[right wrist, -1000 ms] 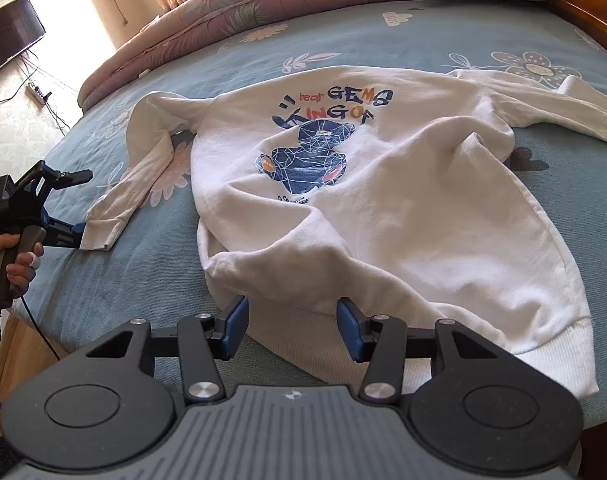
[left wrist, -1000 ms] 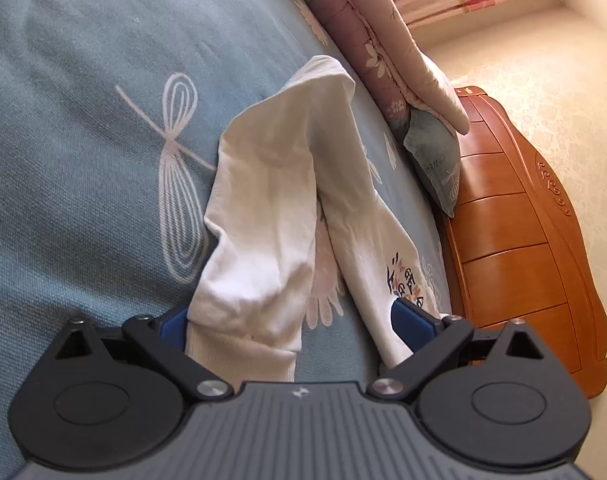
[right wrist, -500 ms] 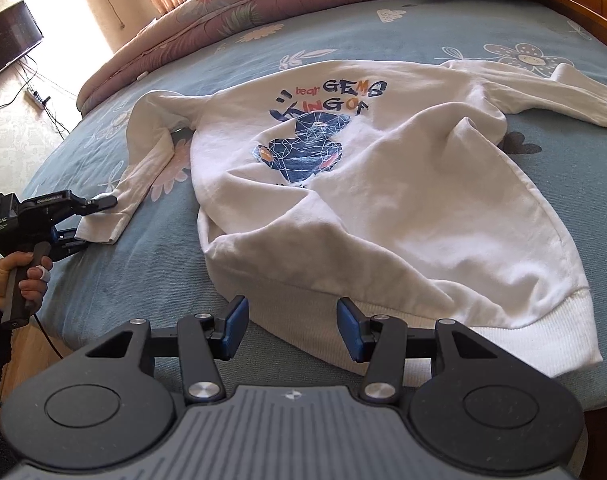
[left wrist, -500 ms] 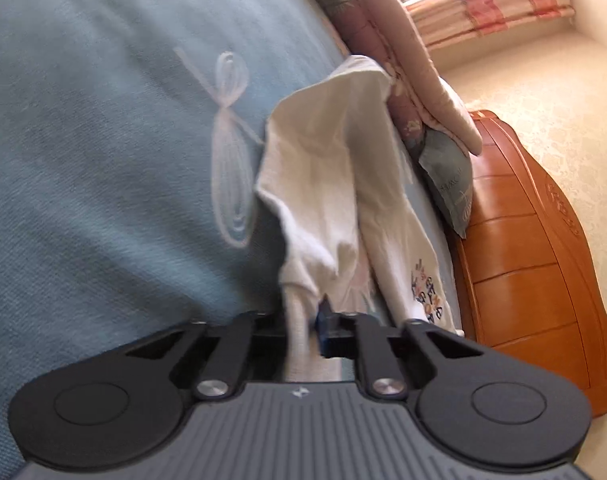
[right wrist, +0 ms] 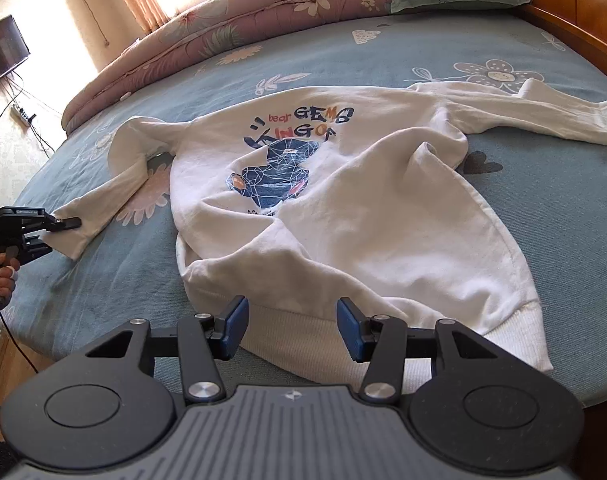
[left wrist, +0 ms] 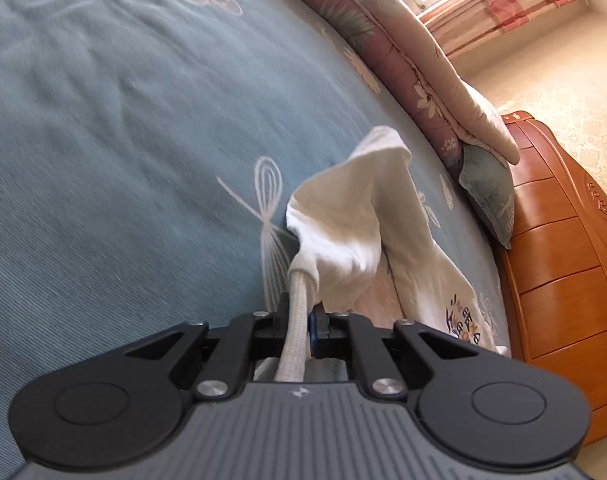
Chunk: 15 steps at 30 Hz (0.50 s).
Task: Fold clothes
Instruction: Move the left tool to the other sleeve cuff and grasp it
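Blue bedspread (left wrist: 103, 160); left tongs (left wrist: 301, 316), earlier wide, now closing on sleeve cuff (left wrist: 297, 320).

The sweatshirt (right wrist: 383, 216) was soft white cotton-like cloth, matt and slightly fuzzy, with a coarser ribbed knit at its hem (right wrist: 515, 332) and at the cuff (left wrist: 297, 332). Its chest print (right wrist: 275, 176) looked flat and smooth. The bed sheet (right wrist: 135, 276) was blue-grey woven cloth with a fine ribbed texture, matt. Along the far edge of the bed the quilt (right wrist: 239, 28) was puffy, smooth printed fabric. The headboard (left wrist: 563, 264) was orange-brown wood under a glossy varnish. Each gripper (right wrist: 291, 324) had a matt black plastic body, shiny round metal screws, and blue rubbery pads (right wrist: 349, 330).
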Available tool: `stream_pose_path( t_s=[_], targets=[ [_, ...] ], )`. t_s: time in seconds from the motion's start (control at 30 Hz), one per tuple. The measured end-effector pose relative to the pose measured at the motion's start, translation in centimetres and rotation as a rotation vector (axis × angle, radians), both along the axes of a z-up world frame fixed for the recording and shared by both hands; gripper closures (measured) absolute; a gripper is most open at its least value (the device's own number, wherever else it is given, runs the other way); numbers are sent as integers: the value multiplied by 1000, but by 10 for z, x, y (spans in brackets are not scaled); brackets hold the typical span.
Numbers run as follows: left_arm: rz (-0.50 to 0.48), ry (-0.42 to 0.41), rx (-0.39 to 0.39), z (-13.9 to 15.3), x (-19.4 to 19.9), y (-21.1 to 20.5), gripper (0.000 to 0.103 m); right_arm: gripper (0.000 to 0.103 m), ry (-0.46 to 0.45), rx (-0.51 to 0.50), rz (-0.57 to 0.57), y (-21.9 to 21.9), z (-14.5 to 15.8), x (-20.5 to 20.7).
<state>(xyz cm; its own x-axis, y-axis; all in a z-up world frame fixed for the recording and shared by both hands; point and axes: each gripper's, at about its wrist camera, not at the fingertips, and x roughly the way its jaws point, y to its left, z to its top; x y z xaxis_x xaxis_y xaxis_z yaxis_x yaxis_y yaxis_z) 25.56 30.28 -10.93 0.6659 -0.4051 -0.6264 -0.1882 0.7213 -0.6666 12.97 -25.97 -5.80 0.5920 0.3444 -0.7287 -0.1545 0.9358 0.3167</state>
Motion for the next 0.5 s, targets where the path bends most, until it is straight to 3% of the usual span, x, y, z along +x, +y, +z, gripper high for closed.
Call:
stream_pose_path(
  t_s=[0.17,0.27,0.5],
  targets=[
    [89,-13,84,29,1,56,96,48,-14,-11,8,4,7,4],
    [139,-20,95,42,3,90,96,48,-14,-22,13,8,8,8],
    [196,-22,134,62,25,126,96,48,10,-39,16,18,6,19]
  ],
)
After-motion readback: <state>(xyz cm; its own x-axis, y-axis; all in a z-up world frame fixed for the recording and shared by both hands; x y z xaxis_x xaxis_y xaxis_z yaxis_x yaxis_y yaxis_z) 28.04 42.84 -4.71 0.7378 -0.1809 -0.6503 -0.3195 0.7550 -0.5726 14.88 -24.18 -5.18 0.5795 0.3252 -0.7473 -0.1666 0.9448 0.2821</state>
